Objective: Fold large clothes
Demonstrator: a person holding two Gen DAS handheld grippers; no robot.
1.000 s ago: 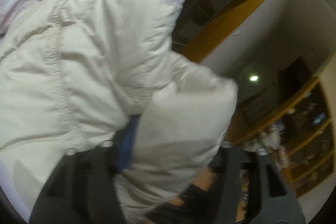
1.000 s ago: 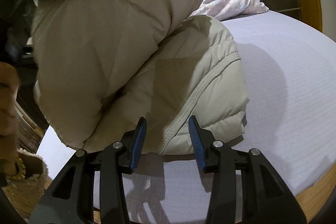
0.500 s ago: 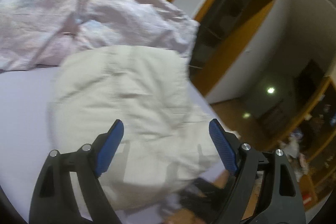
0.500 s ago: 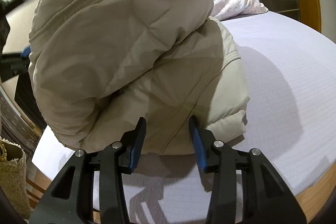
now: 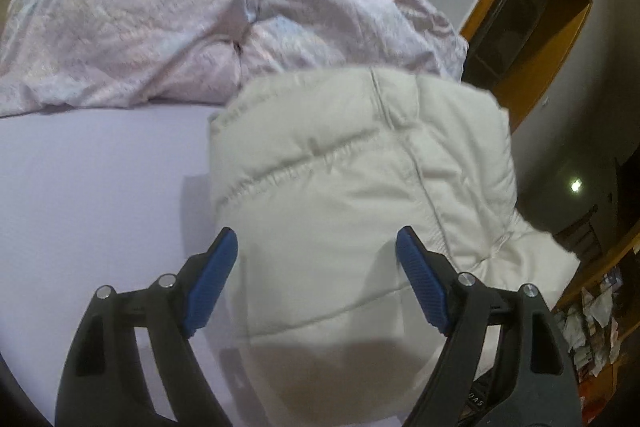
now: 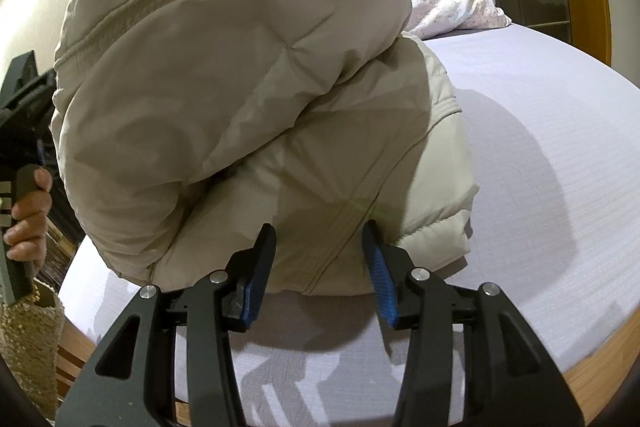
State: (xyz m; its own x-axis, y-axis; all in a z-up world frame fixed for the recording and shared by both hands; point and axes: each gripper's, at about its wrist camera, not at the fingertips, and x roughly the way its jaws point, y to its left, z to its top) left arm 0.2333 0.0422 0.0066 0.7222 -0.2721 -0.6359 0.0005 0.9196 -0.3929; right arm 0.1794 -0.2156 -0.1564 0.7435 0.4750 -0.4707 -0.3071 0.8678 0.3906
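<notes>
Your jacket (image 5: pixel 360 187) sits bundled at the bed (image 5: pixel 100 187) edge, mid-fold. Left gripper (image 5: pixel 316 267) gapes wide, empty; right gripper (image 6: pixel 320 255) is parted around the hem, not clamping. Next, press the puffy top layer flat.

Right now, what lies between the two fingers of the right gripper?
In the right wrist view, the lower folded edge of the beige puffer jacket sits between the open right gripper fingers, resting on the lavender bed sheet.
</notes>
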